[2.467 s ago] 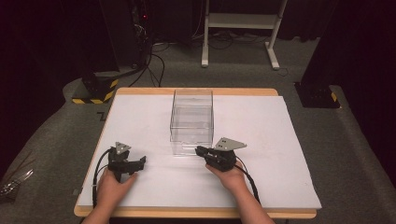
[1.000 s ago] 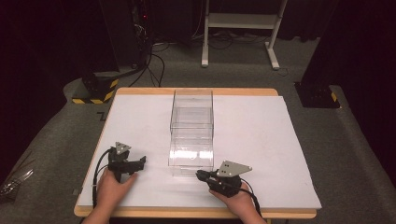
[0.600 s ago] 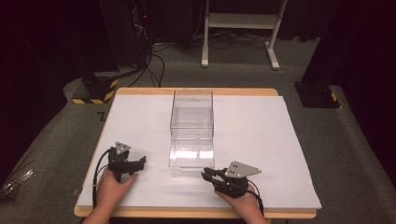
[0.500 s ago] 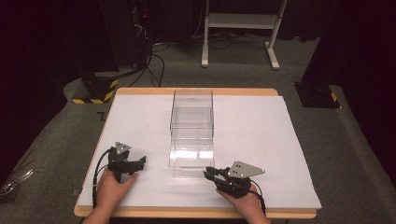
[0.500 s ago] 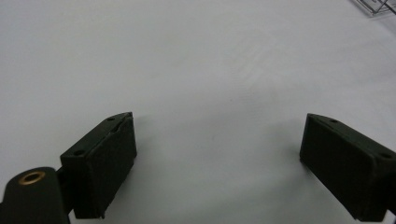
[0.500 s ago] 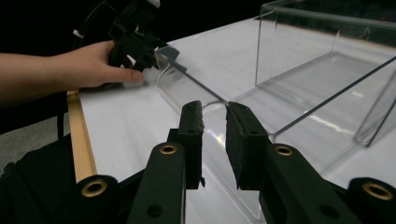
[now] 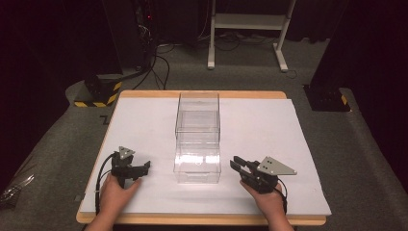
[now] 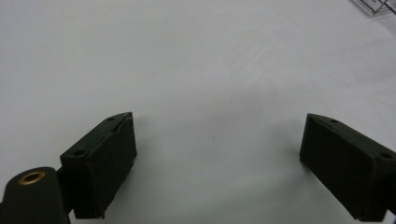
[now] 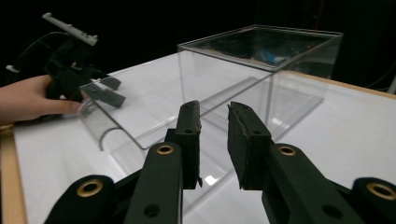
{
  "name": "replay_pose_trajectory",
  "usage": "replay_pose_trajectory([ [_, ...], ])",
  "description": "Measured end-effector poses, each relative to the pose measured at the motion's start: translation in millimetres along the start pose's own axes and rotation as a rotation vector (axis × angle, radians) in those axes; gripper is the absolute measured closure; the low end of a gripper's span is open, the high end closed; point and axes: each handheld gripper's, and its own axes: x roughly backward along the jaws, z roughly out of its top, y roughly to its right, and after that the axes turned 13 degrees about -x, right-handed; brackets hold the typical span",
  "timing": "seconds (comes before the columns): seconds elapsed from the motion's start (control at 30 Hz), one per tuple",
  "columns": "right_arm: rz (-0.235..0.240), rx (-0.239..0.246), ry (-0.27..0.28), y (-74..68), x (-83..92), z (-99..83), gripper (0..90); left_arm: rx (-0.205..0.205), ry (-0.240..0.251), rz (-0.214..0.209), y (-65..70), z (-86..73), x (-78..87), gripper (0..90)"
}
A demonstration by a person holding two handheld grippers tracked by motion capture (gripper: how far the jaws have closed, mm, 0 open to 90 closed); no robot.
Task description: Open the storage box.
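A clear plastic drawer box (image 7: 197, 113) stands in the middle of the white-covered table (image 7: 269, 125). Its clear drawer (image 7: 197, 163) is pulled out toward the near edge. My right gripper (image 7: 234, 163) lies to the right of the drawer front, apart from it. Its jaws have just been opening and stand a little apart with nothing between them. The right gripper view looks past my right gripper (image 9: 214, 116) at the drawer (image 9: 140, 126) and box (image 9: 261, 60). My left gripper (image 7: 144, 167) rests open on the sheet left of the drawer, jaws wide over bare white surface (image 8: 217, 158).
Beyond the far edge stand a white metal stand (image 7: 245, 29), a black-and-yellow base (image 7: 98, 91) at the left and a dark post foot (image 7: 327, 98) at the right. Cables trail over the grey floor behind. A person's hands hold both grippers near the front edge.
The drawer slid out toward the near edge with my right gripper on its front. That gripper then came off it and moved to the right. The left gripper kept still.
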Motion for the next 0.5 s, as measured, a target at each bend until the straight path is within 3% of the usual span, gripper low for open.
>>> replay_pose_trajectory([
  [0.23, -0.082, -0.013, 0.028, 16.2, 11.4, 1.9, 72.7, 0.001, 0.0, 0.0, 0.1, 0.0, 0.0, 11.2],
  [0.5, -0.239, -0.02, 0.011, 40.7, 23.5, -3.1, 70.0, 0.001, 0.0, 0.0, 0.0, 0.0, 0.0, 11.2],
])
